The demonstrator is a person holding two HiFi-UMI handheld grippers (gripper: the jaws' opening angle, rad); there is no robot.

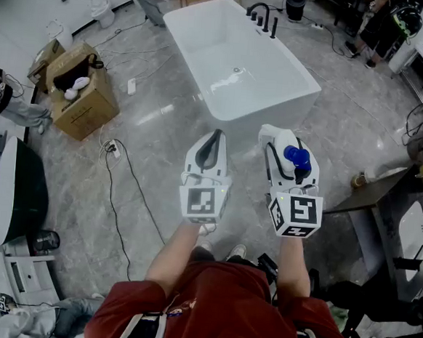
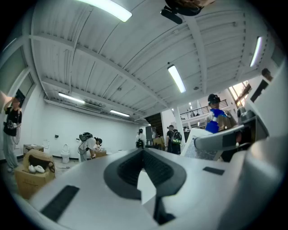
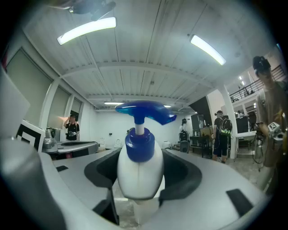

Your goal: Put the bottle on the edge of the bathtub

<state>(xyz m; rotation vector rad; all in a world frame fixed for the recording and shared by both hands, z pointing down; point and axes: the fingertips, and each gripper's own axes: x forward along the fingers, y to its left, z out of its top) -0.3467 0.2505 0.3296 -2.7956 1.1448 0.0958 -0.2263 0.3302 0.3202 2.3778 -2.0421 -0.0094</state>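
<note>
- Grey marble floor [image 1: 147, 152] spreads wide out front, and the white bathtub [image 1: 263, 112] stands ahead, well apart from both claws.
- Right claw [image 1: 286, 141] is clenched on the bottle [image 3: 140, 173], pads pressing either side of the white body, blue pump head poking up above the jaws.
- That low grip on the body looks deliberate: it should leave the base free to land flat on a rim, pump upright.
- Left claw [image 2: 144, 175] is empty, jaws drawn together, riding alongside its partner, so it looks like a spare for now.
- Both claws are carried roughly level, pointing toward the tub, so by my read this is the carry, with the placing not yet begun.
- The tub's near end and long rims are bare and look easiest to reach; the dark faucet [image 1: 261, 17] crowds the far end.
- Open floor lies straight ahead. A cardboard box [image 1: 82, 100] sits off to the left, and a cable [image 1: 125, 194] snakes across the floor beside it, near the walking line and worth watching underfoot.
</note>
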